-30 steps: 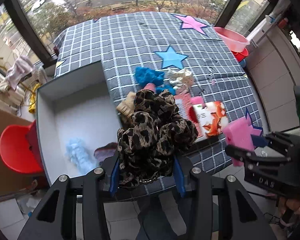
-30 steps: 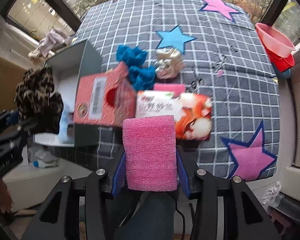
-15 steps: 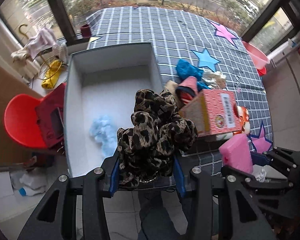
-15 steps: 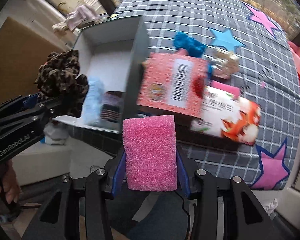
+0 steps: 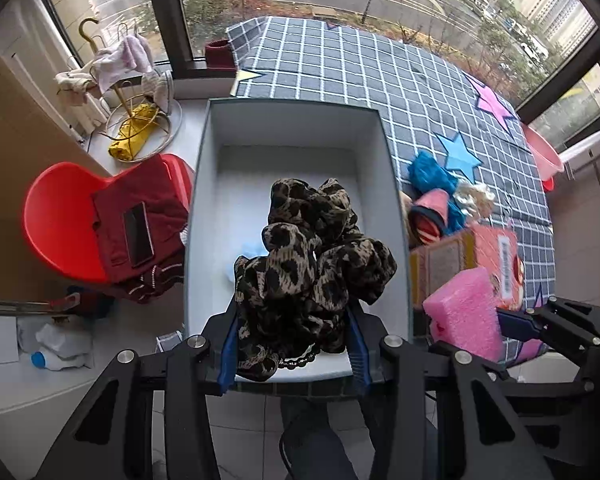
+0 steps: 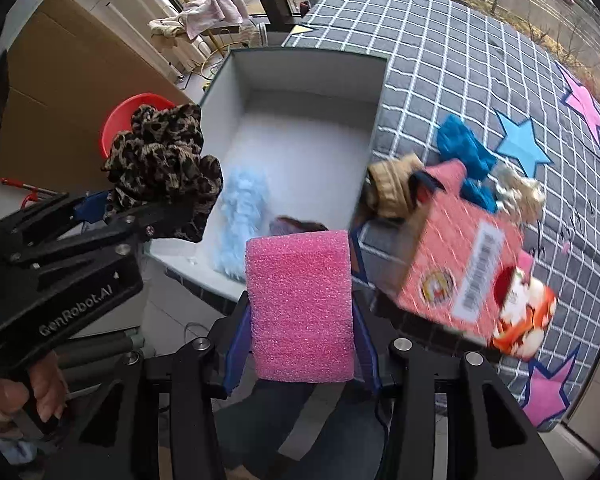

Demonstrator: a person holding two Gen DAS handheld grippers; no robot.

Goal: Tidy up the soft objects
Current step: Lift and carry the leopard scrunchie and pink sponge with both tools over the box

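Note:
My left gripper point(image 5: 292, 344) is shut on a leopard-print scrunchie point(image 5: 308, 264) and hangs over the near end of the grey open box point(image 5: 296, 120). The same scrunchie point(image 6: 160, 160) and left gripper point(image 6: 112, 216) show at the left of the right wrist view. A pink foam sponge point(image 6: 300, 304) sits clamped in my right gripper point(image 6: 300, 340), just outside the box's near right corner. That sponge point(image 5: 464, 312) appears right of the box in the left wrist view. Inside the box point(image 6: 312, 80) lie a light blue fluffy piece point(image 6: 240, 216) and a dark striped item point(image 6: 296, 226).
On the checked cloth point(image 5: 380, 76) right of the box stand a pink carton point(image 6: 460, 272), a blue scrunchie point(image 6: 464, 152), a tan item point(image 6: 392, 188) and a shiny gold one point(image 6: 520, 192). A red chair point(image 5: 64, 220) with red clothing and a phone is left of the box.
Both grippers have swung left, from over the cloth and carton to the box's near end. The scrunchie and the sponge stayed gripped.

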